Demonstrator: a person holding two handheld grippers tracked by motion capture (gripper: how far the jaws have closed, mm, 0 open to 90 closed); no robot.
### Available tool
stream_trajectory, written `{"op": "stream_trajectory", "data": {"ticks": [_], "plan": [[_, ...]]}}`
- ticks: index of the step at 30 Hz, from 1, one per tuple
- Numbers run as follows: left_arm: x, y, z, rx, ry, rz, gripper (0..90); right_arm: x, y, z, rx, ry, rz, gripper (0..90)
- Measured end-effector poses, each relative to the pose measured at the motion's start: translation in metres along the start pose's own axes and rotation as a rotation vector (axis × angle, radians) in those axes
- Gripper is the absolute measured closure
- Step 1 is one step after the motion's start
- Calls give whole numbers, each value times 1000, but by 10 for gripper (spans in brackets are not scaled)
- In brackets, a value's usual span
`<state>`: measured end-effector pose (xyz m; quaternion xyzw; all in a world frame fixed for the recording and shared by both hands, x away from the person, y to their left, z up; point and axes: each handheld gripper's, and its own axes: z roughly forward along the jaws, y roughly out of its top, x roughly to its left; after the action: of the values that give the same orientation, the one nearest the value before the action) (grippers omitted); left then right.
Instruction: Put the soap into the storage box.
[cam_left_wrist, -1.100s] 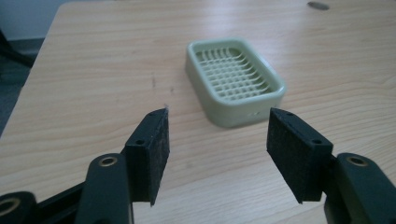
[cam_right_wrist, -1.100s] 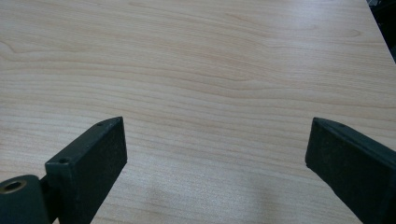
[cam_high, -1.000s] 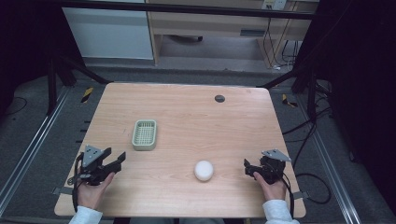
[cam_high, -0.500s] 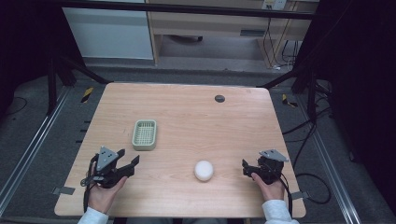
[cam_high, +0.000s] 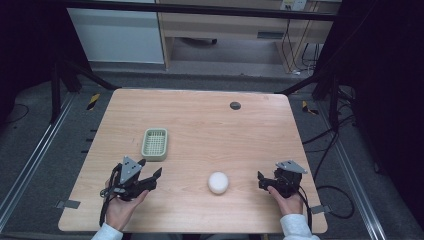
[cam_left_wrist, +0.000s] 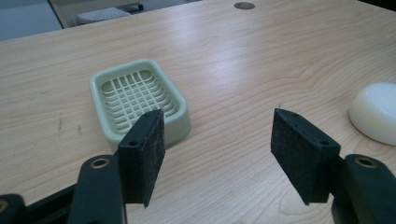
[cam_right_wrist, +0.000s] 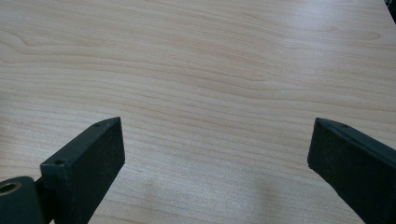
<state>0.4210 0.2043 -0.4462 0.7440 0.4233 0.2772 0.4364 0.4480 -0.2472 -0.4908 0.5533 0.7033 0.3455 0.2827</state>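
Note:
A pale green slotted soap dish (cam_high: 155, 144) lies left of the table's middle, and a white round soap bar (cam_high: 218, 182) lies nearer the front. My left gripper (cam_high: 151, 167) sits just in front of the dish, pointing right and forward. Its jaws have just been opening and hold nothing. In the left gripper view the dish (cam_left_wrist: 140, 100) is just beyond the left pad (cam_left_wrist: 142, 156) of the gripper (cam_left_wrist: 217, 116), and the soap (cam_left_wrist: 376, 112) is far right. My right gripper (cam_high: 261, 180) rests right of the soap. It stands open (cam_right_wrist: 217, 123) over bare wood.
The wooden table (cam_high: 200, 125) has a dark round grommet (cam_high: 235, 105) near its far edge, also in the left gripper view (cam_left_wrist: 244, 5). Cables (cam_high: 330, 150) lie on the floor to the right. A cabinet (cam_high: 117, 35) stands beyond the table.
My left hand has moved right, from the table's left edge toward the dish, and its jaws went from shut to apart. The right hand, dish and soap stayed put.

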Motion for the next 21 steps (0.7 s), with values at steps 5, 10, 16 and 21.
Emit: {"op": "stream_trajectory", "data": {"ticks": [5, 10, 16, 21], "plan": [[-6, 2, 6, 17, -17, 20, 335, -1, 0, 0, 2, -3, 4, 44], [-10, 1, 12, 58, -37, 28, 323, -1, -1, 0, 9, -8, 6, 44], [-23, 5, 19, 78, -79, 74, 328, -1, -1, 1, 16, -7, 4, 44], [-32, 11, 26, 95, -109, 97, 326, -2, -1, 1, 25, -6, 17, 44]]}}
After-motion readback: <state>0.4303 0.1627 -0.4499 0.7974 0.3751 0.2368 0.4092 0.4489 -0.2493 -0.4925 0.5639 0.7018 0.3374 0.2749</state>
